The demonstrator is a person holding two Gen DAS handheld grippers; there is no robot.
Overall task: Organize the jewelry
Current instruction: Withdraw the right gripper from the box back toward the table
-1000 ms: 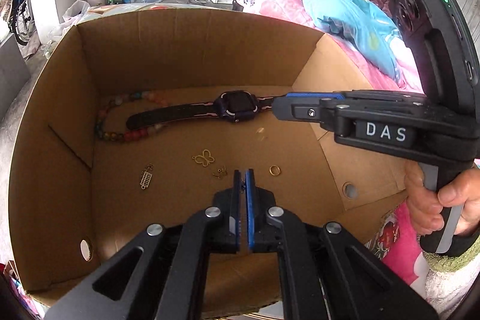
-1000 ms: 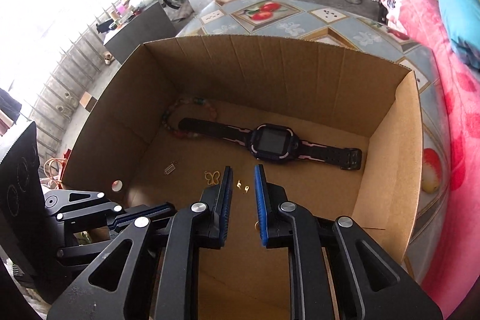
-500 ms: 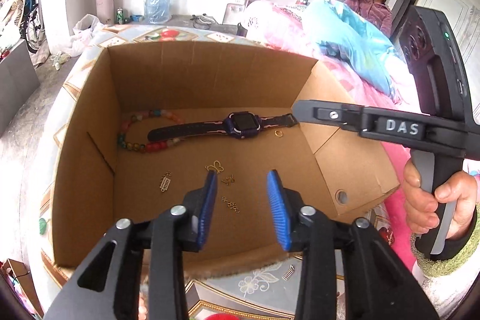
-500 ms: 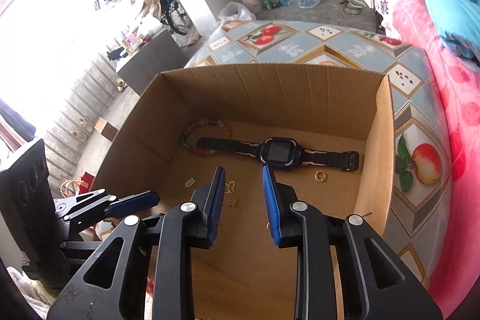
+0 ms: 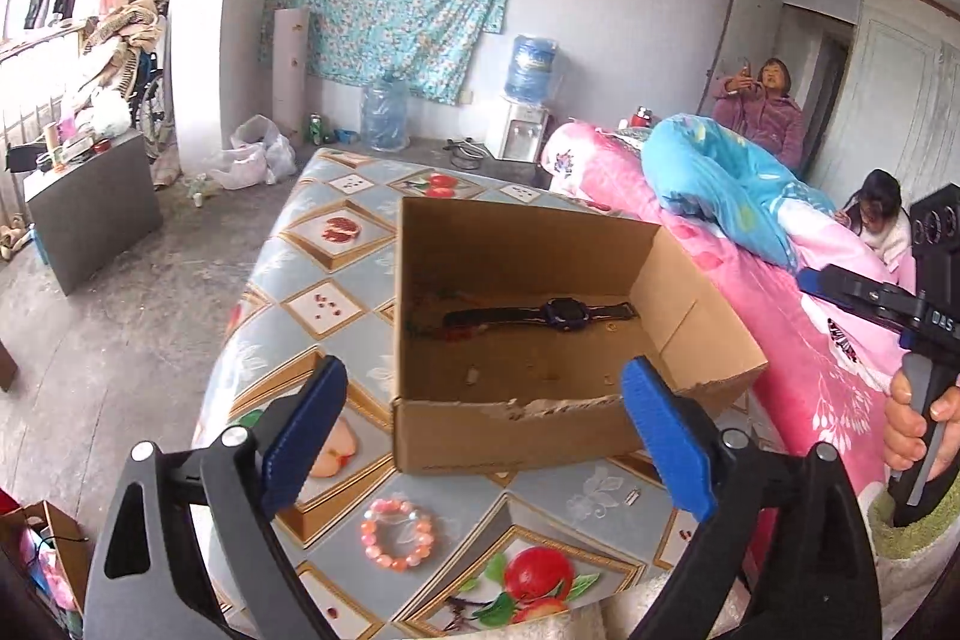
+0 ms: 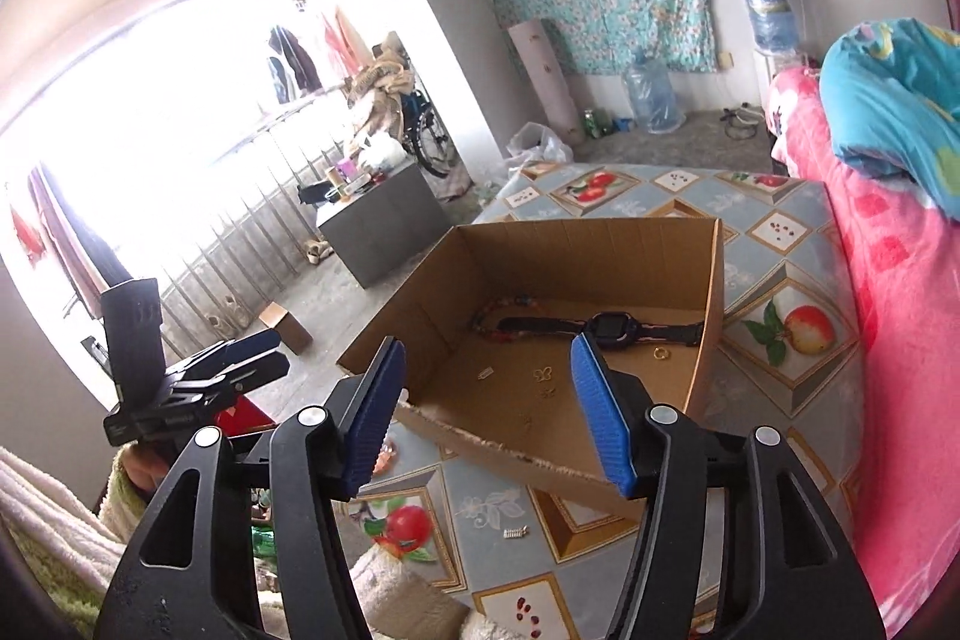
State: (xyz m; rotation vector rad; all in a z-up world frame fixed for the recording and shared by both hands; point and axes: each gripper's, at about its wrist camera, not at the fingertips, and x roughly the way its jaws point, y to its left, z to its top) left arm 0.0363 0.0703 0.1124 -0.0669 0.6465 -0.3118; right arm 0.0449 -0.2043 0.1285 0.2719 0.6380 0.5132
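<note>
pink bracelet (image 5: 396,534) outside box's (image 5: 510,433) torn edge

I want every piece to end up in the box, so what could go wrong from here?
The pink bead bracelet and a small silver charm lie on the tablecloth outside the cardboard box, near its torn front edge, so either might be overlooked. The charm is tiny and flat; the wide-open right tongs could slip off it or flick it away. Reaching low could also nudge the box.

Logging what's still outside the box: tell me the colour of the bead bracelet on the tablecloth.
Pink-orange, coral-like beads; the bead bracelet shows best in the left wrist view.
</note>
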